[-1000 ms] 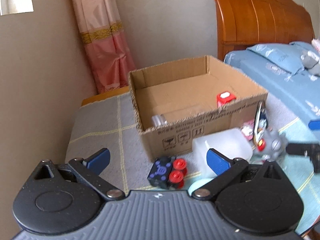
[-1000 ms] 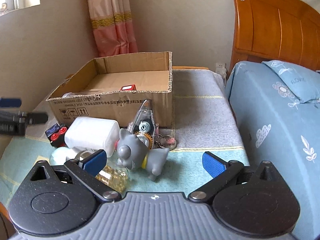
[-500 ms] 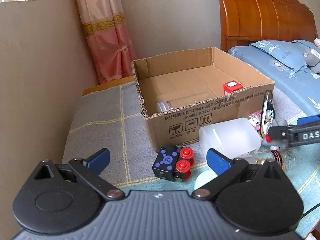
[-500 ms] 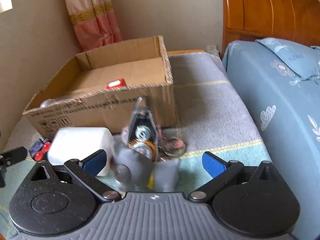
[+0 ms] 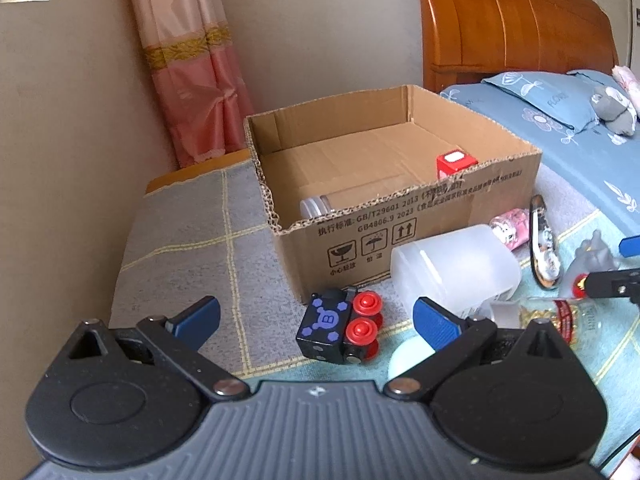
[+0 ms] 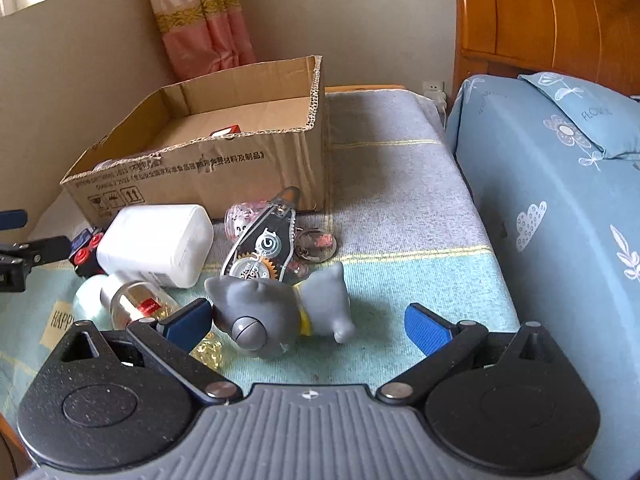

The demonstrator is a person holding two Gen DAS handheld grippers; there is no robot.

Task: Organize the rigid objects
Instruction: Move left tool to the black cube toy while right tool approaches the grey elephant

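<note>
Grey toy cat (image 6: pixel 280 312) had gone from blurry half a second earlier to lying between the right gripper's (image 6: pixel 308 322) spread jaws, so that grab looked next. Left gripper (image 5: pixel 316 320), jaws also spread, faced the toy train (image 5: pixel 340 330); box (image 5: pixel 400 216) just beyond.

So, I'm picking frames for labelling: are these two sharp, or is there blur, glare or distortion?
Left wrist view: sharp, print on the cardboard box is readable, though the fisheye bows the edges. Right wrist view: also sharp, with a soft shadow under the grey toy; no strong glare in either.
</note>
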